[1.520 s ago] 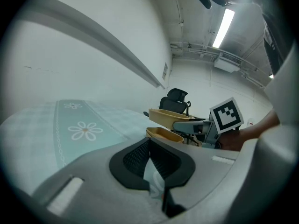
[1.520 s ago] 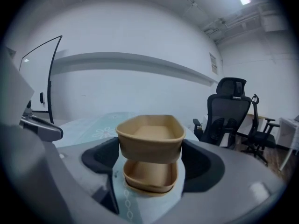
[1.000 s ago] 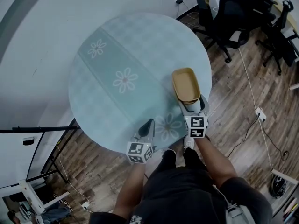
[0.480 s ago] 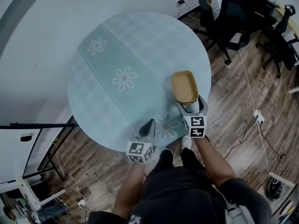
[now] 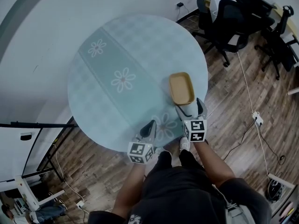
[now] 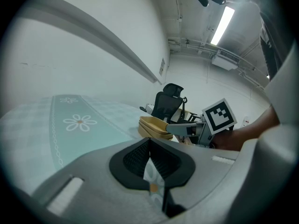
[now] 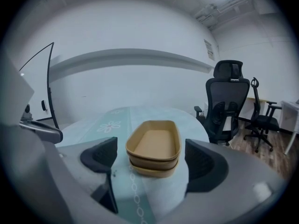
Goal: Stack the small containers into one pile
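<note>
A nested stack of tan oblong containers [image 5: 181,88] rests on the right part of the round table [image 5: 117,45]. My right gripper [image 5: 190,107] sits just behind the stack's near end with its jaws wide apart. In the right gripper view the stack [image 7: 154,146] lies ahead between the two pads, and neither pad touches it. My left gripper [image 5: 150,123] hovers at the table's front edge, left of the stack, pads together and holding nothing. The left gripper view shows the stack [image 6: 152,126] with the right gripper [image 6: 187,127] beside it.
A teal cloth with white daisies [image 5: 123,80] covers the table. Black office chairs [image 5: 229,17] stand on the wood floor at the upper right, and cables [image 5: 250,92] trail across it. A black rack [image 5: 42,129] stands at the left. The person's legs are at the table's near edge.
The head view has shifted slightly. Neither gripper nor the stack has visibly moved on the table.
</note>
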{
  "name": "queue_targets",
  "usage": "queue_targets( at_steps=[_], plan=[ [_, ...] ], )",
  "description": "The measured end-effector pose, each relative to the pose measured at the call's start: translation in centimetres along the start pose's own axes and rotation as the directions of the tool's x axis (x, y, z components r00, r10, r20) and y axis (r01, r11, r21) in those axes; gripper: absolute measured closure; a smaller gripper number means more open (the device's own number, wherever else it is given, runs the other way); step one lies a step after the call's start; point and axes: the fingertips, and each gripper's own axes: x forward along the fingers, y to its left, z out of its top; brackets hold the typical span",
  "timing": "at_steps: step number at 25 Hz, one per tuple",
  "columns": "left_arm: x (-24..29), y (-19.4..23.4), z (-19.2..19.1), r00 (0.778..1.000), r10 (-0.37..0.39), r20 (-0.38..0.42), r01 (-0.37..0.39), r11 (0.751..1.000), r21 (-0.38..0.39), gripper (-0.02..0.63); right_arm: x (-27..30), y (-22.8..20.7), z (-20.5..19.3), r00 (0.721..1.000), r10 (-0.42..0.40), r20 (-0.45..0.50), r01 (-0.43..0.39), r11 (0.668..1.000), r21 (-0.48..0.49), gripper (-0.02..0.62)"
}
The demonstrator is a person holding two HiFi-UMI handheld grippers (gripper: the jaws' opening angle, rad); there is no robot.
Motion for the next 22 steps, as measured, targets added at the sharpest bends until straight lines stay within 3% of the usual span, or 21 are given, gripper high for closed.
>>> queue_targets(
  at_steps=[5, 11, 14, 17, 22],
  plan=[
    [-0.3, -0.8, 0.5, 1.0, 0.004, 0.014, -0.004, 1.0, 0.005, 0.601, -1.6, 1.2, 1.9, 0.999, 0.044, 0.027, -0.043, 0.999, -0.028, 0.152],
    [-0.6, -1.8, 2.2, 0.999, 0.003, 0.053, -0.004, 1.0, 0.015, 0.601, -3.9, 3.0, 4.9, 0.991, 0.118, 0.07, -0.111, 0.989, -0.095, 0.206],
    [-0.8, -2.4, 3.5, 0.997, -0.001, 0.075, -0.001, 1.0, 0.026, 0.601, -5.3, 3.7, 6.8, 0.985, 0.143, 0.099, -0.131, 0.984, -0.119, 0.281],
    [-0.9, -2.7, 4.8, 0.995, -0.004, 0.099, 0.0, 0.999, 0.035, 0.601, -6.3, 4.1, 8.5, 0.982, 0.139, 0.13, -0.119, 0.982, -0.148, 0.419],
    [-1.5, -2.9, 6.4, 0.991, 0.011, 0.137, -0.015, 1.0, 0.026, 0.601, -7.1, 3.6, 9.9, 0.982, 0.116, 0.151, -0.094, 0.985, -0.146, 0.592]
  ],
)
